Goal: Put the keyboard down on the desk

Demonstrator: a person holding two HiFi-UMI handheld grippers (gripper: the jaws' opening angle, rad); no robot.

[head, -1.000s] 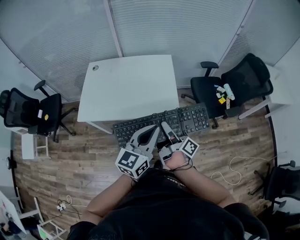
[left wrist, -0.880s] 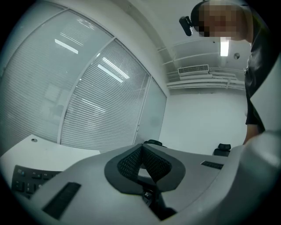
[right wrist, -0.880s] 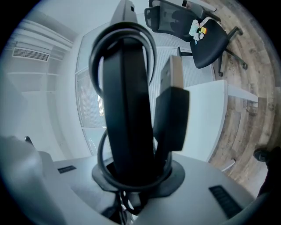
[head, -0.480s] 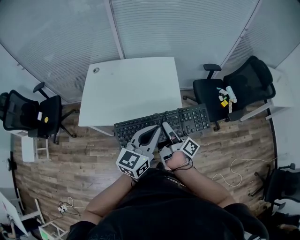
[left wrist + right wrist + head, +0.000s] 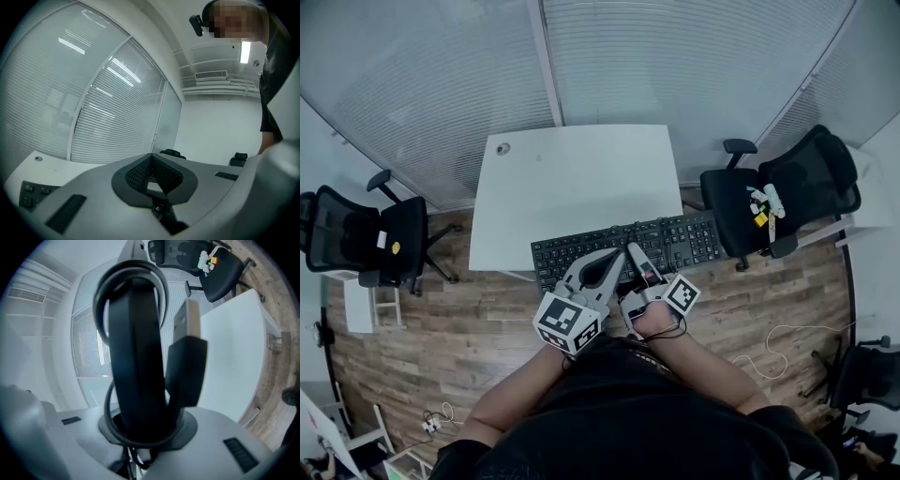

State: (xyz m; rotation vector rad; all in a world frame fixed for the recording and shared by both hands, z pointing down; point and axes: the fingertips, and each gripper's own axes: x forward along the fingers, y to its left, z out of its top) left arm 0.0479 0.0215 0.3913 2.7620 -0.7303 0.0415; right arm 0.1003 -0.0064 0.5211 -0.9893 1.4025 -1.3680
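Black kbd (image 5: 623,251), long axis L-R, numpad end (image 5: 697,240) R

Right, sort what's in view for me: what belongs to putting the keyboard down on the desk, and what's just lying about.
Job in hand: keyboard, its USB plug, white desk, left gripper, right gripper.

Lying about: left office chair, right office chair, small items on the right chair's seat.
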